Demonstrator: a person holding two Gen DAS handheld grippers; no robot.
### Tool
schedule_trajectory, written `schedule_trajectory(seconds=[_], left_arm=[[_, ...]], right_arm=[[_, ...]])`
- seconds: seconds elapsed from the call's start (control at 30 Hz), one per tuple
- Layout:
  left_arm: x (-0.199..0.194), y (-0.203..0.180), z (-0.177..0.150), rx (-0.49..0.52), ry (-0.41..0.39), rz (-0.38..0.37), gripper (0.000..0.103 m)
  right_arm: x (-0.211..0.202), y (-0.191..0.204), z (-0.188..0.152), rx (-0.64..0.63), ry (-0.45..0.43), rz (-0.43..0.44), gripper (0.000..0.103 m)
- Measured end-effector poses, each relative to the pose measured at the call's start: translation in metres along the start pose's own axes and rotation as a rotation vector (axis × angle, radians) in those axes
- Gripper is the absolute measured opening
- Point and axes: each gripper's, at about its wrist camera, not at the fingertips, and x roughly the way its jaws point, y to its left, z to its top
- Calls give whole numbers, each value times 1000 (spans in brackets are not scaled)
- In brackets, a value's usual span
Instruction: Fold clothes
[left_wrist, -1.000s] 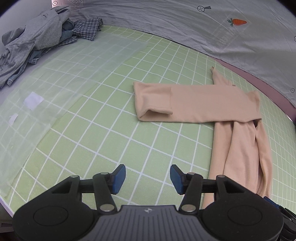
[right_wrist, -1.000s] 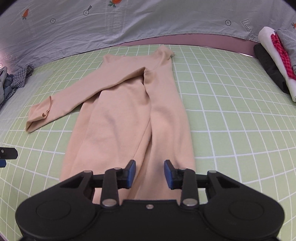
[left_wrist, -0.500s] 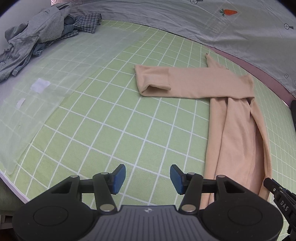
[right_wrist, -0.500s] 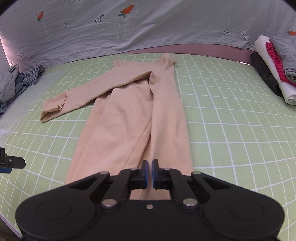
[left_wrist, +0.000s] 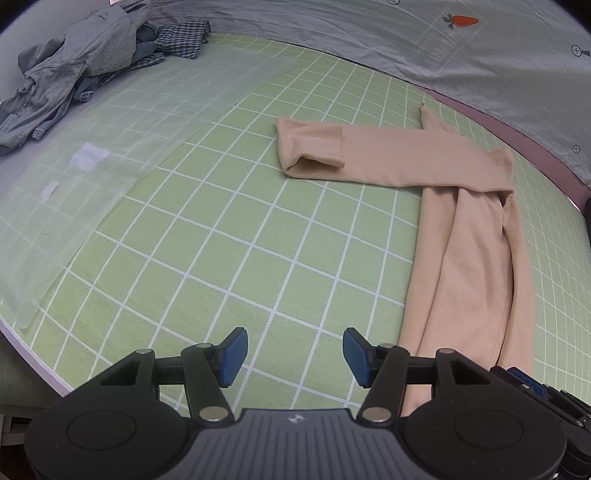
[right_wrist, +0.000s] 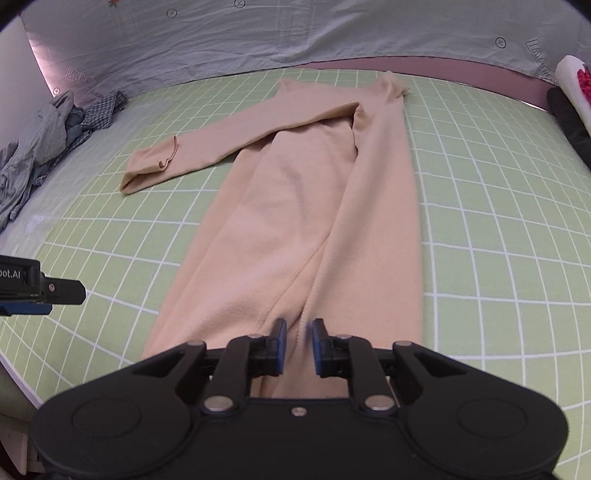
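Peach-beige fleece top (right_wrist: 303, 206), soft and matte, spread flat on the green gridded mat (right_wrist: 498, 206) of the bed. Folded lengthwise into a long narrow strip running from the near edge toward the far grey sheet (right_wrist: 295, 33). One sleeve (right_wrist: 229, 136) thrown out to the left across the mat, cuff turned back into a rolled band at its left end. Other sleeve laid straight down the right side of the body, a stitched seam showing along the near part. Faint creases only; far end slightly bunched at the shoulder.

Right tool (right_wrist: 298, 341) low over the near hem of the top, blue pads (right_wrist: 279, 339) a narrow gap apart with fabric seen between them; whether pinching the cloth or just above it, cannot tell.

Left tool (left_wrist: 294, 356) wide open, gripping nothing, over bare mat just left of the garment's near end, pads (left_wrist: 232, 354) well apart.

Heap of grey and checked clothes (left_wrist: 88, 62) far left, well apart from the top, beside a pale translucent sheet (left_wrist: 122, 147) on the mat. Stack of folded items (right_wrist: 572, 88) at the far right edge.
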Motion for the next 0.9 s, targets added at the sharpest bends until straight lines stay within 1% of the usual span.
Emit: schedule_trajectory(seconds=[0.07, 0.13, 0.2, 0.27, 0.3, 0.33, 0.37, 0.4, 0.43, 0.47, 0.63, 0.9], left_arm=[[1, 0, 3, -10, -4, 3, 58], [2, -3, 7, -10, -11, 4, 58], [4, -6, 12, -5, -18, 3, 59], [7, -9, 17, -1, -25, 3, 59], [8, -10, 21, 0, -29, 3, 59], [10, -12, 25, -1, -33, 3, 59], [12, -13, 28, -2, -36, 3, 59], [14, -15, 34, -4, -40, 4, 59], [16, -17, 39, -7, -43, 4, 59], [19, -18, 43, -8, -46, 5, 59], [36, -27, 73, -18, -66, 7, 59], [81, -36, 130, -26, -84, 21, 62]], right_arm=[[-5, -6, 7, 26, -27, -1, 41], [-9, -11, 14, 44, -54, -11, 47], [-11, -15, 20, 44, -76, -30, 56], [-10, -18, 26, 40, -96, -52, 72], [-10, -20, 30, 37, -104, -62, 75], [-8, -22, 33, 35, -109, -69, 81], [-6, -25, 37, 35, -112, -69, 87], [-4, -27, 41, 36, -114, -66, 91], [-2, -29, 45, 38, -120, -64, 98], [-1, -32, 50, 41, -129, -62, 101], [11, -44, 75, 53, -175, -73, 103], [48, -74, 121, 94, -207, -143, 103]])
